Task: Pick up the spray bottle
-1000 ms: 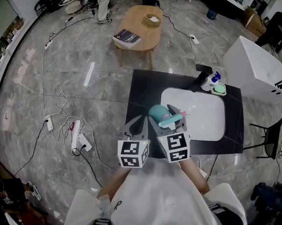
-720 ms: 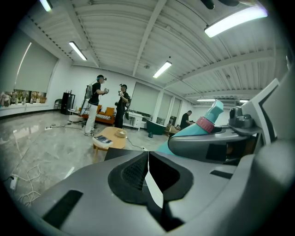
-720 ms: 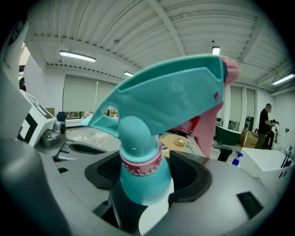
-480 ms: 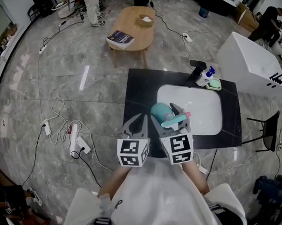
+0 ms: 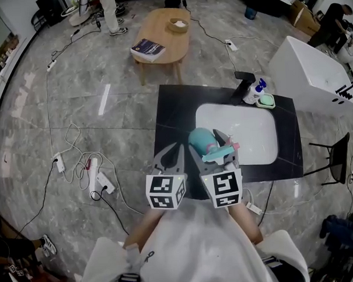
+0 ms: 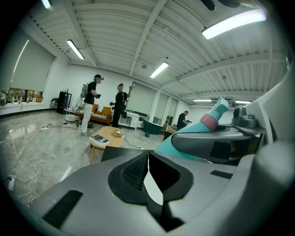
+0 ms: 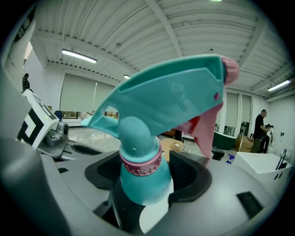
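The spray bottle [image 5: 200,141] is teal with a pink collar and trigger. My right gripper [image 5: 209,146] is shut on it and holds it up over the near edge of the black counter [image 5: 175,114]. In the right gripper view the bottle's neck sits between the pads [image 7: 193,177] and its spray head [image 7: 175,97] fills the frame. My left gripper [image 5: 176,156] hangs just left of it, shut, with nothing between its fingers. In the left gripper view the left gripper [image 6: 148,167] shows its pads meeting, and the spray bottle [image 6: 209,122] shows at the right.
A white sink basin [image 5: 249,137] is set in the counter, with a black faucet [image 5: 243,86], a blue-capped bottle [image 5: 258,88] and a green soap dish [image 5: 266,102] behind it. A wooden table [image 5: 163,47] stands beyond. Cables and power strips [image 5: 93,173] lie on the floor at left. A black chair [image 5: 335,157] stands at right.
Both grippers keep the same pose, and the bottle stays held. Only the view has shifted a little, so the counter and sink sit slightly higher and further left.
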The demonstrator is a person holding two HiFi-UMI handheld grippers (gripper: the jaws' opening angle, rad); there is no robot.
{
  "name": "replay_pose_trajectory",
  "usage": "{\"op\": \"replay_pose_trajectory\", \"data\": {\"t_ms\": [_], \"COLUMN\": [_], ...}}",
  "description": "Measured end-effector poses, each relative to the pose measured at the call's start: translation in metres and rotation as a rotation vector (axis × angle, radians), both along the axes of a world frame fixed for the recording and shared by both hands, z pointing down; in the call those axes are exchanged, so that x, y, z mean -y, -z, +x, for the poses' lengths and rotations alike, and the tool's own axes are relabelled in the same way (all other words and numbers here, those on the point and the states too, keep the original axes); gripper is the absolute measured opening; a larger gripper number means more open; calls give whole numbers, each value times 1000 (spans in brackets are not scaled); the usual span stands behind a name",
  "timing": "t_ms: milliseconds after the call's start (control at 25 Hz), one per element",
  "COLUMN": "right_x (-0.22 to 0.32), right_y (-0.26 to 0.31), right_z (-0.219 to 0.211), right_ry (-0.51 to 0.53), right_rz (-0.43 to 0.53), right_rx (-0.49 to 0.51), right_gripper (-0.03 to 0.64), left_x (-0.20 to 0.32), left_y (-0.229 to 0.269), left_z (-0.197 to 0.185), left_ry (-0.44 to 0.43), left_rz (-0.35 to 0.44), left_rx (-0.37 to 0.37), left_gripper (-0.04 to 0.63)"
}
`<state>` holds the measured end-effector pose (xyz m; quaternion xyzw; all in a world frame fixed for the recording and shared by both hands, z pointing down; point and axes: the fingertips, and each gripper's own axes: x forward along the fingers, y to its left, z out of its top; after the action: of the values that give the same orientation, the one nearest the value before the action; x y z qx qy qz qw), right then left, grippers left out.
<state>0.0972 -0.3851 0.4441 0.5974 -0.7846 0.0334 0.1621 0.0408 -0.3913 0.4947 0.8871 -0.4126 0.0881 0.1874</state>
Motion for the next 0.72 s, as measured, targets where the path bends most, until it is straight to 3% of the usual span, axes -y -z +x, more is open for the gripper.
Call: {"op": "replay_pose_trajectory", "data": {"t_ms": [720], "right_x": [-12], "right_y": [-6], "right_z": [8], "right_ry": [-27], "right_rz": [-4], "right_rx": [-6], "right_gripper": [328], "left_x": [-12], "left_y": [1], "left_z": [7], "left_ry": [-33], "left_rz": [9], "left_rx": [7], "left_gripper": [29]}}
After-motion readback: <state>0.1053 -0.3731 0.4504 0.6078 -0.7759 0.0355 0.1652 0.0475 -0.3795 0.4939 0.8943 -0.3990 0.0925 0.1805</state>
